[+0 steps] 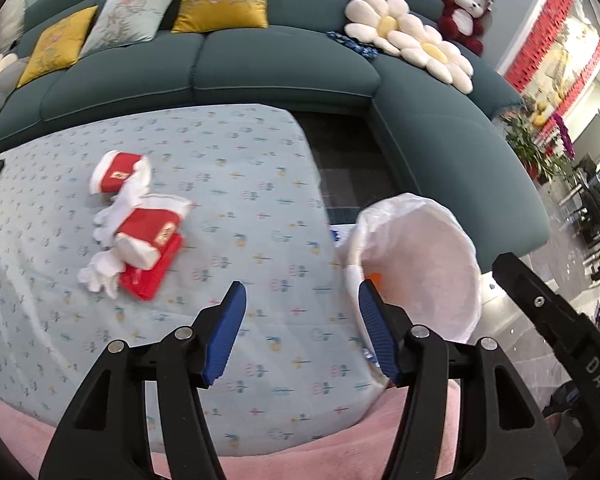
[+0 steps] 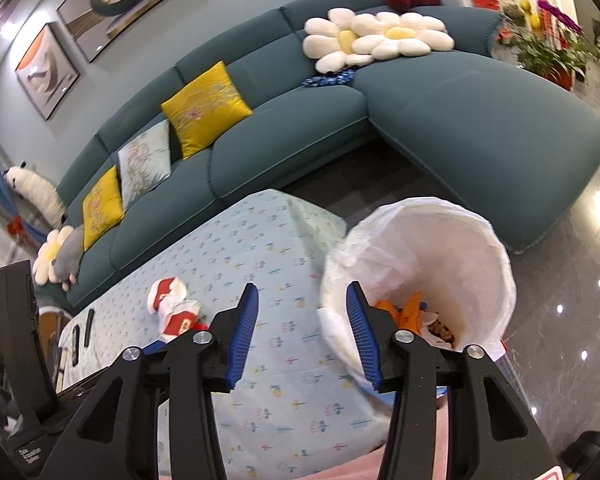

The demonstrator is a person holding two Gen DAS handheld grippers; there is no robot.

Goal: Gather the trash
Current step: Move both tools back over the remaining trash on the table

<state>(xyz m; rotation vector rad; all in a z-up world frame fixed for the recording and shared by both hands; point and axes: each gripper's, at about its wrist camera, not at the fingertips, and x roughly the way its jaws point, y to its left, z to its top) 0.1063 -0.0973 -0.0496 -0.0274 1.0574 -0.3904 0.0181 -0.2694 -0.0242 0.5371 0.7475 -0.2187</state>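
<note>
Red and white crumpled cups and tissue wrappers (image 1: 134, 224) lie in a pile on the light blue patterned tablecloth (image 1: 228, 184); the pile also shows in the right wrist view (image 2: 174, 308). A bin lined with a white bag (image 1: 420, 264) stands at the table's right end, holding orange scraps and other trash (image 2: 416, 312). My left gripper (image 1: 300, 292) is open and empty above the table, right of the pile. My right gripper (image 2: 302, 294) is open and empty, its right finger in front of the bin's rim (image 2: 508, 264).
A teal corner sofa (image 1: 284, 64) with yellow and pale cushions, flower pillows (image 1: 412, 36) and a red teddy bear wraps the far side. Dark remotes (image 2: 82, 332) lie on the table's left part. Glossy floor (image 2: 572, 320) and potted plants are at the right.
</note>
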